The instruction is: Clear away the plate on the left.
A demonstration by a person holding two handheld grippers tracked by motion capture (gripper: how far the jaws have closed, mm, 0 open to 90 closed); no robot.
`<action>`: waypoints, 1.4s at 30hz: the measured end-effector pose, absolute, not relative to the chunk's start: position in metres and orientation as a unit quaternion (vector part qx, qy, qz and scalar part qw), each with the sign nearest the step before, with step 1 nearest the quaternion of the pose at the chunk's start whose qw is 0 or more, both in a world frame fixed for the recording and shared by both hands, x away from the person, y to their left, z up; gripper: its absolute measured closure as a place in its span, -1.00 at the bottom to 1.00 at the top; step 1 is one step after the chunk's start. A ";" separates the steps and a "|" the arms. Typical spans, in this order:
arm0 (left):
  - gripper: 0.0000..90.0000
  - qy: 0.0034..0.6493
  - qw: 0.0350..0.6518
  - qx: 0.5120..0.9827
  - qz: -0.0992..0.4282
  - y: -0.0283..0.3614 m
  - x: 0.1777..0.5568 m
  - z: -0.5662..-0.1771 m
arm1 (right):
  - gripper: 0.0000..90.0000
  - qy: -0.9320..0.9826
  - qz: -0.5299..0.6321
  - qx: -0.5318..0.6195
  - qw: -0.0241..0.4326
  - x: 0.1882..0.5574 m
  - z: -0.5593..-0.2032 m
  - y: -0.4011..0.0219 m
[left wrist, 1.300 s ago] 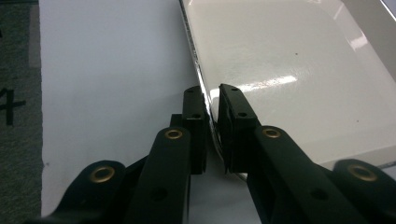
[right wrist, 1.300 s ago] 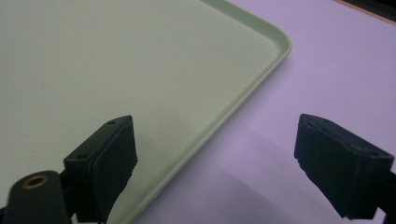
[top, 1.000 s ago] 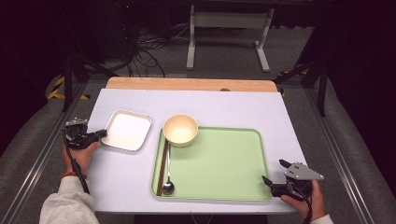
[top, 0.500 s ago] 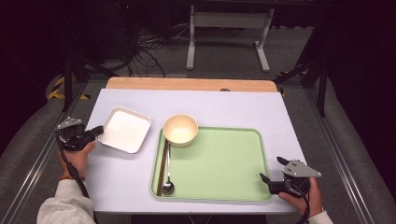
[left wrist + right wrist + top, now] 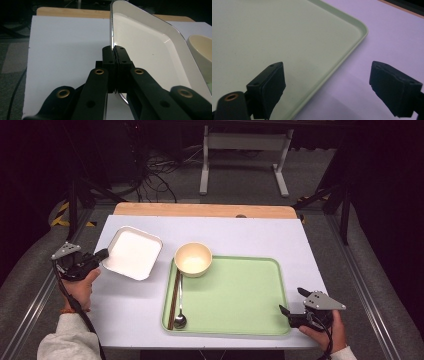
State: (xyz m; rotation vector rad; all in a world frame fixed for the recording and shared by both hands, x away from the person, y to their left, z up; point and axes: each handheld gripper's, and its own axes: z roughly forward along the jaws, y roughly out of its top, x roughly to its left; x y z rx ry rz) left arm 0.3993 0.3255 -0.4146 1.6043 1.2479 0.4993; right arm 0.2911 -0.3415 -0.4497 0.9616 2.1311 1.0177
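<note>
The left tongs (image 5: 113, 53) are clenched on the near rim of the white square shallow plate (image 5: 131, 252), which tilts above the white surface (image 5: 225, 235) near its left edge. The right tongs (image 5: 327, 87) stand released, straddling the near right corner of the pale green rectangular plastic tray (image 5: 240, 290) without touching it. Beyond the surface lie a dark floor with cables and a grey metal stand. In the left gripper view, the cream bowl (image 5: 200, 53) is cut off at the frame's right side.
</note>
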 end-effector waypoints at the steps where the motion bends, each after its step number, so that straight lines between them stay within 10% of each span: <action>1: 0.97 0.513 0.507 0.662 0.203 0.325 0.398 -0.413 | -0.70 0.799 0.382 0.360 0.292 0.291 -0.449 -0.342; 42: 0.97 0.331 0.560 0.736 0.189 0.188 0.391 -0.363 | -0.70 0.778 0.399 0.383 0.297 0.280 -0.446 -0.355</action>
